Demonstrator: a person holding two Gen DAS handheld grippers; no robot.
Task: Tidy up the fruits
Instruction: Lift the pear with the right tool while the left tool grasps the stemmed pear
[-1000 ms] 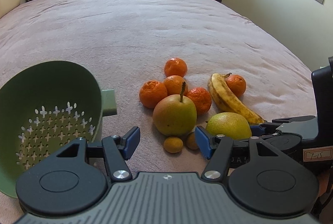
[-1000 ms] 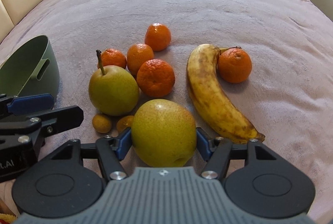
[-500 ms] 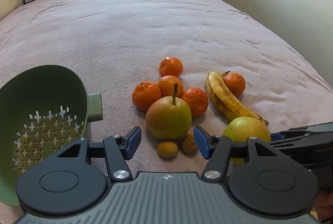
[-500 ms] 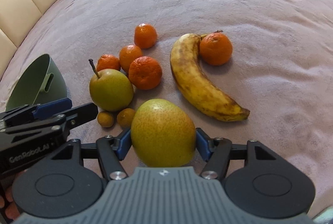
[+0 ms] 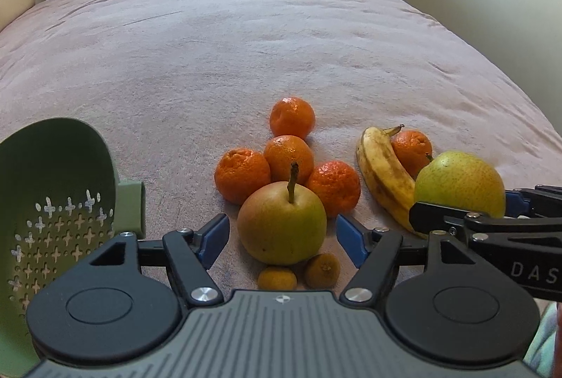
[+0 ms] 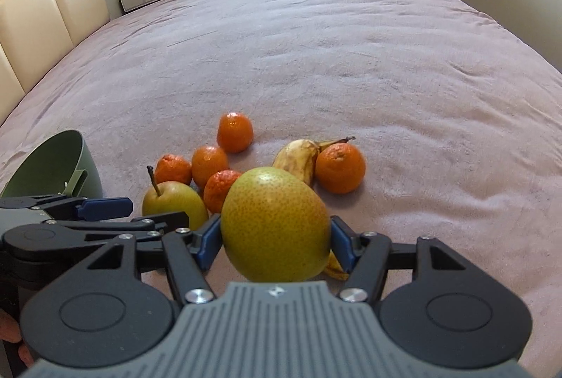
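The green pear (image 6: 275, 225) sits clamped between the two blue pads of the right gripper (image 6: 275, 237), one pad pressed to each flank. Compared with a second ago it is lifted clear of the pink bedspread (image 6: 351, 62), and the fruit pile that then lay close under the fingers now sits lower and farther ahead of them. In the left wrist view the same pear (image 5: 460, 183) appears off to the right of the fingers, level with the banana (image 5: 384, 174) (a second ago it rested lower, right beside the right-hand pad).

The left gripper (image 5: 281, 234) has its fingers spread wide, gripping nothing. The stemmed pear (image 5: 282, 225) lies on the bedspread between and just ahead of those pads, where earlier it stood farther forward. Two small kumquats (image 5: 298, 272) lie just behind that pear, nearer the gripper body. Beyond it cluster four mandarins (image 5: 288, 155); a fifth touches the banana. The green colander (image 5: 52, 202) lies tilted left of the left finger.
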